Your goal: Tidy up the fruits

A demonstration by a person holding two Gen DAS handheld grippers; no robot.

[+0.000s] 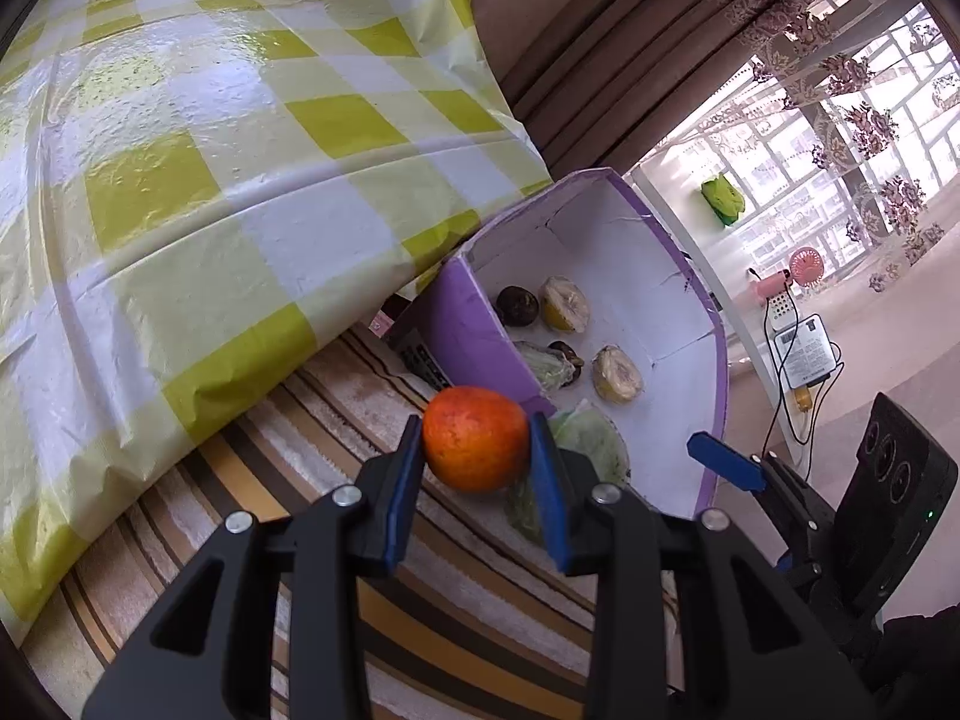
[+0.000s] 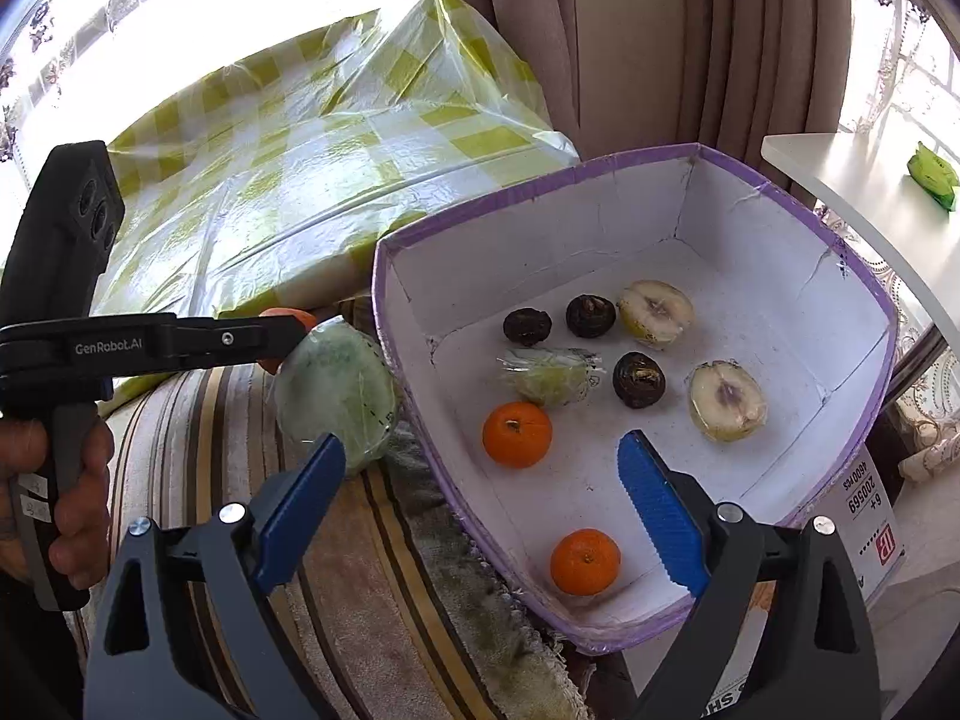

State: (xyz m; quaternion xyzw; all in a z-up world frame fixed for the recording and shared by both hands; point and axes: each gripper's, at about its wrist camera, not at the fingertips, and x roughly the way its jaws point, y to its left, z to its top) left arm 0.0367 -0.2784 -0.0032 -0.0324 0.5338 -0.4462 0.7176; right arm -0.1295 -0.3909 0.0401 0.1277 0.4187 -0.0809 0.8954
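My left gripper is shut on an orange and holds it above the striped cloth, just outside the near wall of the purple-rimmed white box. The box holds two oranges, three dark round fruits, two pear halves and a wrapped green piece. A wrapped green fruit lies on the cloth beside the box's left wall. My right gripper is open and empty over the box's near corner. The left gripper with its orange shows at left in the right wrist view.
A yellow-and-white checked plastic cover drapes a block behind the striped cloth. Brown curtains hang behind. A white table with a green item stands right of the box. A remote lies by the box.
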